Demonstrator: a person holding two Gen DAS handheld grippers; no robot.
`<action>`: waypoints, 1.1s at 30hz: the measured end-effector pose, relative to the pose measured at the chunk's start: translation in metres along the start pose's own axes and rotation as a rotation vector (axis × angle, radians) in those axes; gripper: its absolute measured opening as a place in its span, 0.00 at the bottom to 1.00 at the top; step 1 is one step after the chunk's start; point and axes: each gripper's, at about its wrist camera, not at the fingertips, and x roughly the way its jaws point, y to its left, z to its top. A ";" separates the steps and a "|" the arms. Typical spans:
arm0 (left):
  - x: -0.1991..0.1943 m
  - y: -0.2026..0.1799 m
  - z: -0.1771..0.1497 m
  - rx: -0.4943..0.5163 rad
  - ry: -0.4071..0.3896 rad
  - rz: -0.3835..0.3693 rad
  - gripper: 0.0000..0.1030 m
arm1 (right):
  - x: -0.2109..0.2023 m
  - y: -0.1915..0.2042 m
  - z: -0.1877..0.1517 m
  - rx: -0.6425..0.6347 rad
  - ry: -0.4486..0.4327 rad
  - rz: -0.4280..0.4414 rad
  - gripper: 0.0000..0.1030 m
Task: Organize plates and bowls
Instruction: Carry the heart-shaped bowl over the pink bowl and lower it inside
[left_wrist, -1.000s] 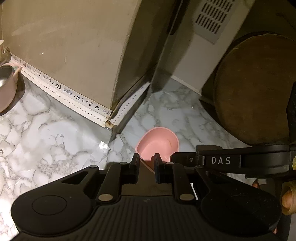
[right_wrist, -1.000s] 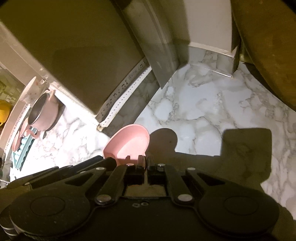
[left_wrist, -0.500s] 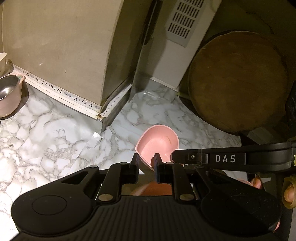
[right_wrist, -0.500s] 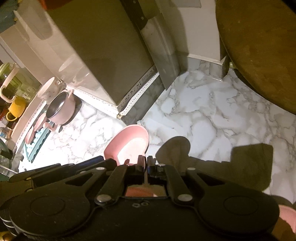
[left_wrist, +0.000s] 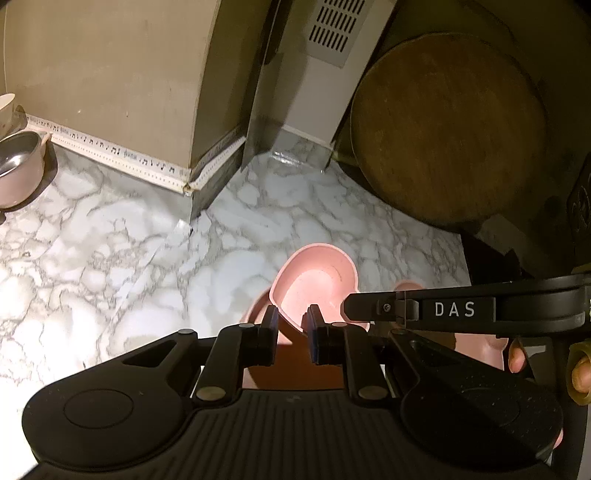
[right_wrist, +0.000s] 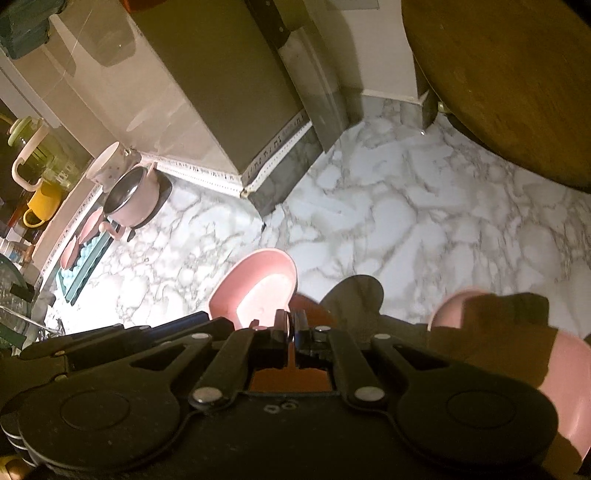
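Tilting above the marbled worktop (left_wrist: 110, 258), a pink bowl (left_wrist: 314, 277) is carried with its hollow turned up and away from both cameras; its far rim points toward the back corner of the worktop, and its near rim sits down at the fingers. In the left wrist view the left gripper (left_wrist: 291, 328) has its fingers narrowly set, one on each side of the bowl's near rim, clamping it. In the right wrist view the right gripper (right_wrist: 291, 325) has its fingers almost together, pinching the thin rim of the same bowl (right_wrist: 255, 288), which lies just ahead and to the left of them. The right gripper's arm crosses the left wrist view from the right, and white letters on it read "DAS" (left_wrist: 454, 309). More pink ware (right_wrist: 561, 369) shows low at the right, partly hidden. A round wooden board (left_wrist: 447, 125) leans at the back right. A trim strip printed with music notes (left_wrist: 110, 149) runs along the foot of the wall. A pink pot (right_wrist: 133, 197) stands far left on the worktop, beside a yellow mug (right_wrist: 42, 203).
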 end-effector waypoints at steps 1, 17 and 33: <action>0.000 -0.001 -0.003 0.005 0.007 0.001 0.15 | -0.001 0.000 -0.004 0.000 0.002 0.000 0.02; 0.026 -0.004 -0.020 0.042 0.099 0.041 0.15 | 0.021 -0.011 -0.033 0.038 0.075 -0.026 0.02; 0.034 -0.007 -0.019 0.059 0.113 0.049 0.15 | 0.029 -0.014 -0.030 0.064 0.091 -0.028 0.13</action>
